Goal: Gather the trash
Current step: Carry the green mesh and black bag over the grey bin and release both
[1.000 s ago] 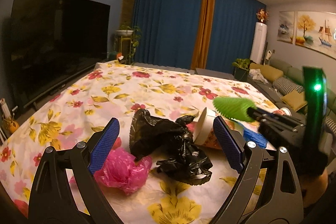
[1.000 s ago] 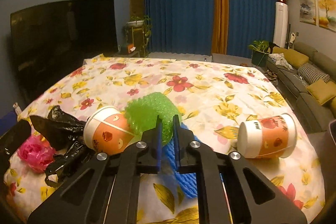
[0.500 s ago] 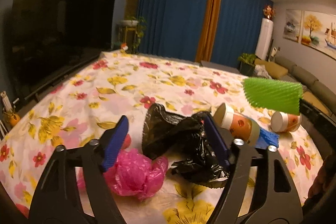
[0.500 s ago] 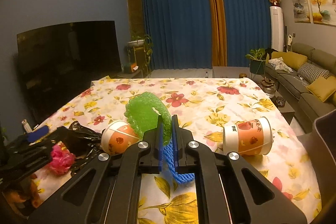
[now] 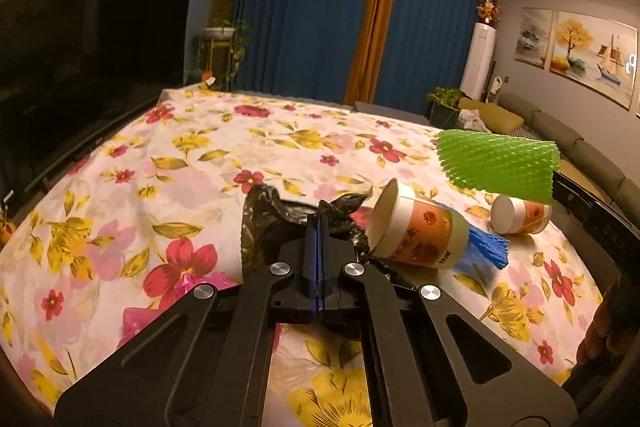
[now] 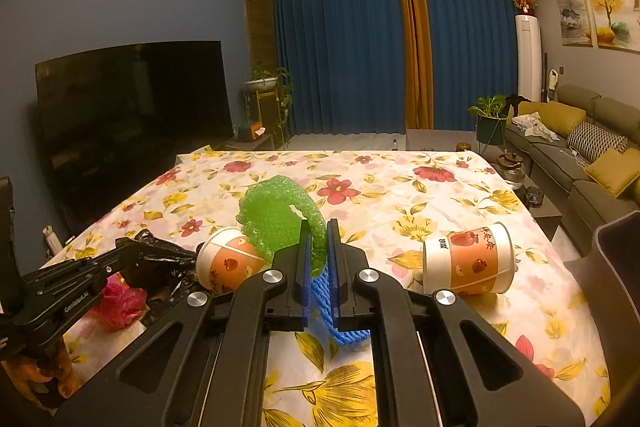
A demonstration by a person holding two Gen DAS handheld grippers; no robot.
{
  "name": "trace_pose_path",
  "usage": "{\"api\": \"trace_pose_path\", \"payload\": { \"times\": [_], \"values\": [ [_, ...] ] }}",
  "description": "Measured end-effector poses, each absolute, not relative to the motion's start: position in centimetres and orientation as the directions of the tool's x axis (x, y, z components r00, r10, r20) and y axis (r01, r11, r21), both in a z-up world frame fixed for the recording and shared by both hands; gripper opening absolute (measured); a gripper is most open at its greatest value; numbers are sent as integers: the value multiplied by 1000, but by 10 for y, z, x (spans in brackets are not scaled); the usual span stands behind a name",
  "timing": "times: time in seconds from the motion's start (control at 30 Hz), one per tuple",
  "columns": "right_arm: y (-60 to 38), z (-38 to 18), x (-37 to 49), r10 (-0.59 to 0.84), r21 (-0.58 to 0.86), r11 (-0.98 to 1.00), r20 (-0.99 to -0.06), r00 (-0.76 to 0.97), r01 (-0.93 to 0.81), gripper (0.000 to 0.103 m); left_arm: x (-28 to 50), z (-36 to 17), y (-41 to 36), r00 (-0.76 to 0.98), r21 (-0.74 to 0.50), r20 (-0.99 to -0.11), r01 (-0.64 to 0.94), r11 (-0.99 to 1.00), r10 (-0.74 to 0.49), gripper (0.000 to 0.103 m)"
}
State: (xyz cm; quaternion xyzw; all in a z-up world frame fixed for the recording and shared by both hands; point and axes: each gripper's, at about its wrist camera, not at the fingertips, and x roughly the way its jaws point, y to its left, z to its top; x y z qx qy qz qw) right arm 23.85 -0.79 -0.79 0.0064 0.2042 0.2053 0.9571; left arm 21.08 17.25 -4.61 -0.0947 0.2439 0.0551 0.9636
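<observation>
Home living room. Evidence: large dark TV (image 6: 132, 95) on left wall; full-height blue curtains (image 6: 344, 47) with orange centre panel; sofa (image 6: 592, 147) with cushions along right wall; framed paintings (image 5: 576, 55) above it; potted plants (image 6: 490, 115) on stands; white floor-standing air conditioner (image 6: 530, 57); recessed ceiling lights; floral tablecloth (image 6: 400, 195) over central table.

We are counting two paper cups: one (image 6: 226, 263) beside the black bag, one (image 6: 468, 261) lying apart to the right. We are seeing one black plastic bag (image 5: 276, 223), one pink plastic bag (image 6: 120, 301), one green foam net (image 6: 276, 219) and one blue foam net (image 5: 486, 247). We are also counting two claws, left (image 5: 319, 227) and right (image 6: 318, 231).
</observation>
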Motion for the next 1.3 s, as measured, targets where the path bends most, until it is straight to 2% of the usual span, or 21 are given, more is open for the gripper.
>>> {"api": "trace_pose_path", "payload": {
  "times": [0.33,0.97,1.3],
  "values": [
    [-23,0,227,397,106,917,-355,846,-386,8,186,-19,171,929,-217,-367,-129,968,41,0],
    [-91,46,177,354,93,935,-240,904,-341,7,152,49,134,964,-216,-267,-61,975,1,0],
    [-136,57,157,299,101,954,-212,930,-283,7,151,67,85,970,-181,-238,12,983,-55,0]
  ]
}}
